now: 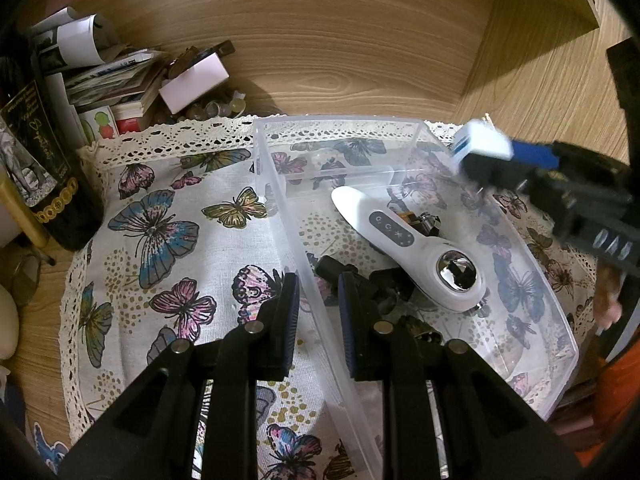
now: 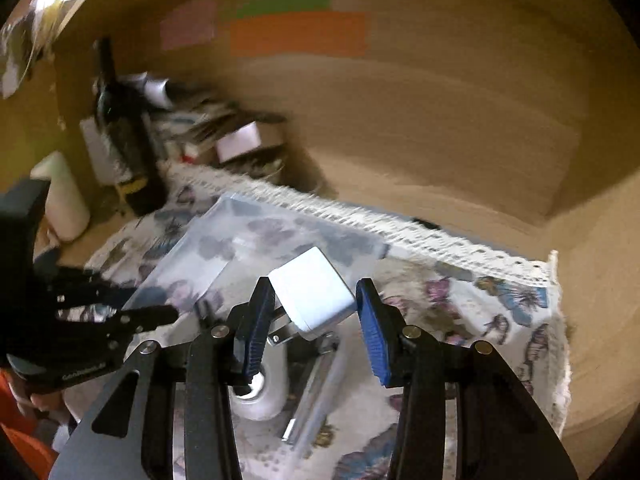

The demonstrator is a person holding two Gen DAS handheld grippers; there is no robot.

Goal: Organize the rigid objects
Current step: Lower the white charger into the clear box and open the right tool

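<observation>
A clear plastic bin point(image 1: 280, 208) stands on a butterfly-print cloth point(image 1: 168, 216). Inside lie a white handheld device with a chrome head point(image 1: 404, 240) and several small dark items point(image 1: 384, 284). My left gripper point(image 1: 318, 312) straddles the bin's left wall with a narrow gap between its jaws, one jaw on each side. My right gripper point(image 2: 314, 314) holds a white plug adapter point(image 2: 310, 292) between its blue pads, above the bin's right side. The adapter point(image 1: 482, 142) and right gripper also show at the right of the left wrist view. The right wrist view is motion-blurred.
A dark wine bottle point(image 1: 44, 168), stacked papers and small boxes point(image 1: 120, 84), and a white box point(image 1: 194, 82) crowd the back left corner. Wooden walls close the back and right. Coloured sticky notes point(image 2: 296, 32) hang on the back wall.
</observation>
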